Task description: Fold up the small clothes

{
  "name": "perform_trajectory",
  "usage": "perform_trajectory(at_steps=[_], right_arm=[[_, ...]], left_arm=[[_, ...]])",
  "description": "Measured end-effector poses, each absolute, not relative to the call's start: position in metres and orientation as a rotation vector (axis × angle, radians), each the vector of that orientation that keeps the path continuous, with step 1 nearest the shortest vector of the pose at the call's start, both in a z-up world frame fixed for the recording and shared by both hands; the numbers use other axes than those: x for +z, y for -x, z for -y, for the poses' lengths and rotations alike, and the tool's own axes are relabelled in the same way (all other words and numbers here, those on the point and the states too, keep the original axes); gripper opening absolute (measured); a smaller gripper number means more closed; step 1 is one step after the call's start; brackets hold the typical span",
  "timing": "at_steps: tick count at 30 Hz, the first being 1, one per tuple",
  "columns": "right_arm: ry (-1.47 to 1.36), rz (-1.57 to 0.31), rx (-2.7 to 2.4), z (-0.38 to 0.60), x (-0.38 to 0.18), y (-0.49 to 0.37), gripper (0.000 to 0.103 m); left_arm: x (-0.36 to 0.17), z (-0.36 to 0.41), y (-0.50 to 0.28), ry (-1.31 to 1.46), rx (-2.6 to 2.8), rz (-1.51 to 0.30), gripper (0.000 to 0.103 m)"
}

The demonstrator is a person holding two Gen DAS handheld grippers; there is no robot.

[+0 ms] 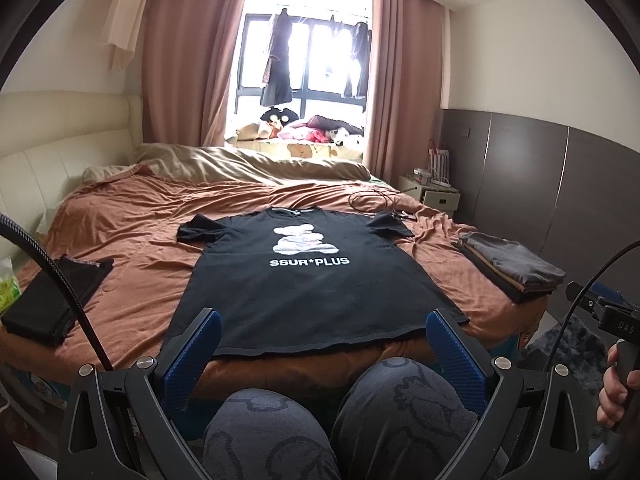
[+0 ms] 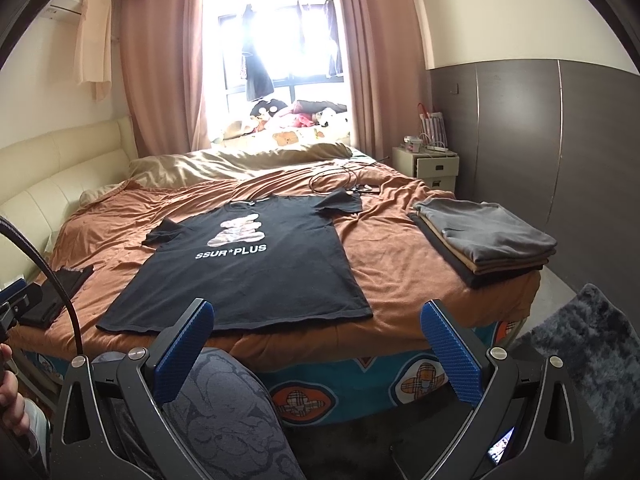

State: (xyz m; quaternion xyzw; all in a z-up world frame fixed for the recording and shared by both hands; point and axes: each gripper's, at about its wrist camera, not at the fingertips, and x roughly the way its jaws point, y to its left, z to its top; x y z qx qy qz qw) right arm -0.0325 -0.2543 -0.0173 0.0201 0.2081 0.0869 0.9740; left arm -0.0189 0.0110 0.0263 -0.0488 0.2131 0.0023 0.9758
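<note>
Black T-shirt [image 1: 304, 280] is spread flat, front up, on the rust-brown bedspread [image 1: 132, 216], its hem lying along the near edge of the bed and its collar pointing toward the window. "SSUR*PLUS" is printed in white across the chest, beneath a pale teddy-bear graphic. A stack of folded clothes [image 2: 486, 240], grey on top, is placed near the right edge of the bed, and a dark folded garment [image 1: 52, 304] is set at the left edge. A coiled black cable [image 2: 340, 178] lies beyond the shirt's right sleeve.

The left hand-held gripper [image 1: 324, 354] is held released above the person's knees, just short of the hem, with nothing between its blue pads. The right hand-held gripper [image 2: 316, 346] is likewise spread wide and empty, short of the bed edge.

Letters "DAS" are seen only in the left wrist view, on the other gripper's body. Only the right wrist view shows the bed's teal side panel [image 2: 360, 384] with checked bear motifs, a grey shaggy rug [image 2: 592, 360] and a small lit screen [image 2: 502, 446].
</note>
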Motion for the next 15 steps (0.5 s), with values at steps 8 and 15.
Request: perform_trajectory(at_steps=[8,15], right_arm=[[-0.049,-0.42,0.178,0.249,-0.015,0.018,0.103],[-0.049,-0.435,0.188,0.237,-0.018,-0.011,0.103]], left_arm=[[0.026,-0.021,0.006,0.107,0.017,-0.439,0.103],[0.019,-0.038,-0.015,0.123,0.047,-0.46,0.103]])
